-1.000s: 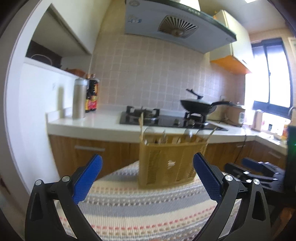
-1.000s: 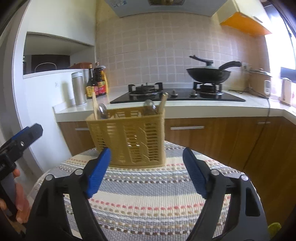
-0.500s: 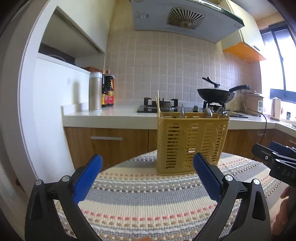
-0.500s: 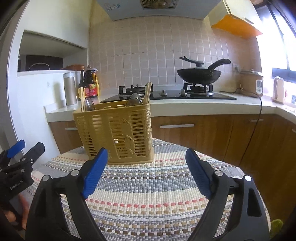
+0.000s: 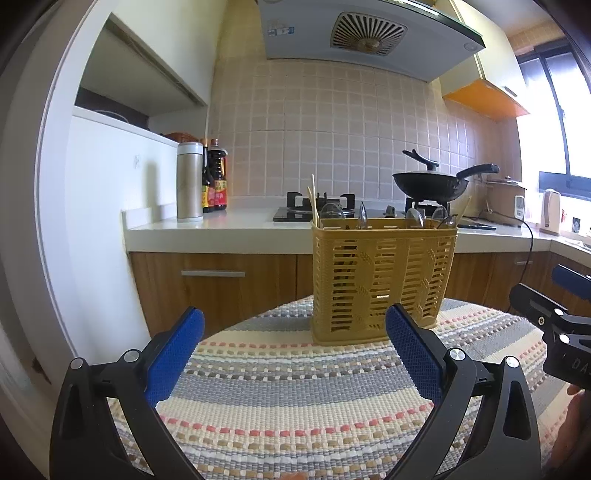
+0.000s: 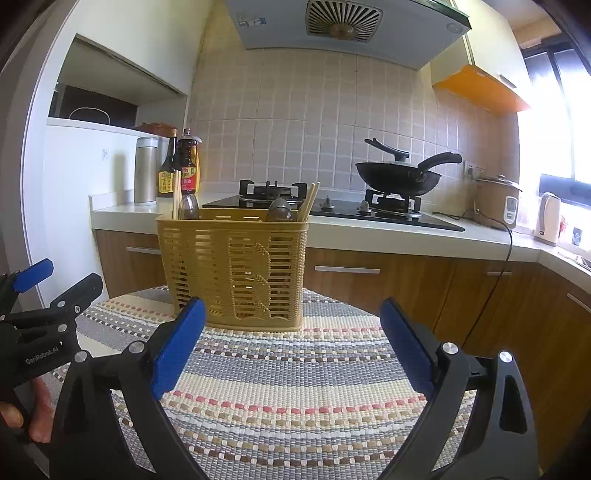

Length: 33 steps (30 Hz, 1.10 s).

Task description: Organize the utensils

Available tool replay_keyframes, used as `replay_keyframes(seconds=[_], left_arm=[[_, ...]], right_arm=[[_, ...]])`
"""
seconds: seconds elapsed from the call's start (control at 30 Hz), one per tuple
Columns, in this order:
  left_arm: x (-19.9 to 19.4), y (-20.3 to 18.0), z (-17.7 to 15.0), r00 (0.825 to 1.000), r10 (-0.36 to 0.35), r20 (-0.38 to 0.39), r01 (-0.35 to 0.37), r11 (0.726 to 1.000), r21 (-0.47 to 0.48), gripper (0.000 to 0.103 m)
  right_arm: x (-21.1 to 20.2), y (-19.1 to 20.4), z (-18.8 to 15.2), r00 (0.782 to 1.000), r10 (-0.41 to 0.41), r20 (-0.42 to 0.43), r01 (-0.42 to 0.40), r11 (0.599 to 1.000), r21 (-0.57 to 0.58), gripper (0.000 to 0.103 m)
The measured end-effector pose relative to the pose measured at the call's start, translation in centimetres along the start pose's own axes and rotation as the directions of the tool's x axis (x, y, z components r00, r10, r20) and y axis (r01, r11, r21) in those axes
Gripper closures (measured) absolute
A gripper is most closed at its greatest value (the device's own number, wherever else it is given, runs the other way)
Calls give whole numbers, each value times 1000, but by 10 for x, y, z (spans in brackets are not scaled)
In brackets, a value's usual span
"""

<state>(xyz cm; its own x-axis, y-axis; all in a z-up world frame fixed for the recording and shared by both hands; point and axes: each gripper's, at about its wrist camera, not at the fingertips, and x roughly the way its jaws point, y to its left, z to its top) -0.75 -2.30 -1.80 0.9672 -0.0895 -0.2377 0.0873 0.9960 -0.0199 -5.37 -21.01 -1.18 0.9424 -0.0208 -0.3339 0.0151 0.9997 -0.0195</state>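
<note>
Yellow slotted basket (image 5: 384, 277) upright on a striped woven mat (image 5: 295, 406) covering a round table, toward the far edge. Spoons (image 5: 413, 218) and chopsticks (image 5: 314, 199) stand in the basket, bowls and tips poking above the rim; from the right wrist view, spoons (image 6: 279, 210) and chopsticks (image 6: 308, 201) show the same way. Which compartment each sits in cannot be told through the slots.

Left gripper (image 5: 295, 345) low over the near part of the mat, jaws spread wide, nothing between the blue pads (image 5: 173, 356), basket ahead and apart from them. Seen also from the right wrist view at the left edge (image 6: 33, 295), with a person's fingers (image 6: 37, 417) around its handle.

Right gripper (image 6: 291, 347) likewise low over the mat, jaws just opened further and now at full spread, nothing between them. Basket (image 6: 232, 266) just beyond its left pad (image 6: 177, 347), not touching. Appears at the right edge of the left wrist view (image 5: 554, 317), beside the table and well clear of the basket.

Behind the table: white counter (image 5: 221, 229) on wooden cabinets, gas hob (image 6: 332, 210) with a black wok (image 6: 399, 177) on the right burner, steel flask (image 5: 189, 181) and sauce bottles (image 5: 216, 177) at the left end, rice cooker (image 6: 498, 201) and kettle (image 6: 548, 218) toward the bright window, range hood (image 5: 365, 33) above tiled wall
</note>
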Motion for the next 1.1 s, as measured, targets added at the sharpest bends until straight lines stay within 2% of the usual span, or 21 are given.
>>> replay_keyframes(seconds=[0.33,1.1], left_arm=[[1,1,0,1000,3,-6,-3,1000,-11,8],[2,3,1,1000,-14,-27,14,1000,-22,8]], right_arm=[[2,-12,2,1000,-1,-16,2,998,57,10],[1,-7,2,1000,-7,-22,8,999,46,8]])
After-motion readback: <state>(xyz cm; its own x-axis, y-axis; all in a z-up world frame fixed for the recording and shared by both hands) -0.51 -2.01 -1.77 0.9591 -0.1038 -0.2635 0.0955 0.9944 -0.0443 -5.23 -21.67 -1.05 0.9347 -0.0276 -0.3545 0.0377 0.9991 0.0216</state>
